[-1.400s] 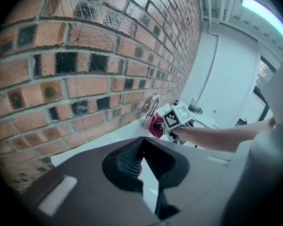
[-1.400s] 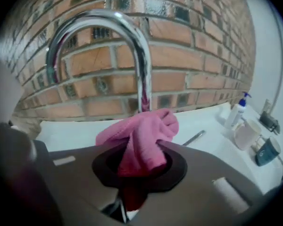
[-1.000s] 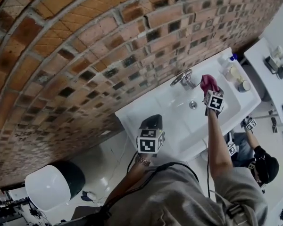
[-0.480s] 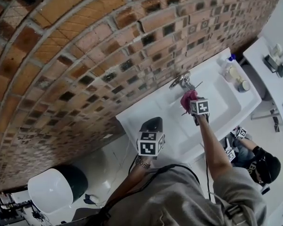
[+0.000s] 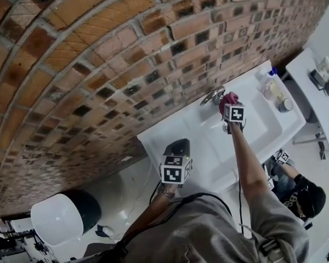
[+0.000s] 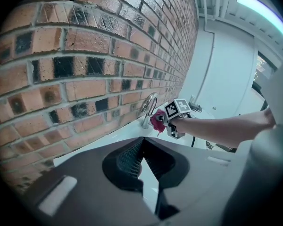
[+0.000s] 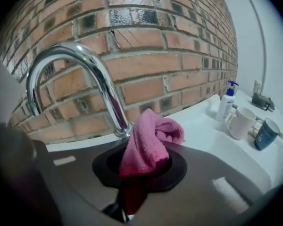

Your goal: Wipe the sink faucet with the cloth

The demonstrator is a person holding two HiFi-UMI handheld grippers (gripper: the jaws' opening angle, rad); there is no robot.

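Partly, cloth (image 7: 148, 140) in right gripper (image 7: 137, 166) hides faucet (image 7: 104, 86)

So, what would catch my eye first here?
The bright pink cloth, pinched in the right tool, sits right at the base of the curved chrome faucet. Behind rises a brick wall over the white sink; the left tool hangs shut and empty near the sink's left end.

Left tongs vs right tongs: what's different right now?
The left tongs are shut on nothing; the right tongs are shut on the pink cloth. The left tongs hang over the left end of the sink, well away from the faucet; the right tongs are up at the faucet, with the cloth by its base. Shared: both are shut and point toward the brick wall.
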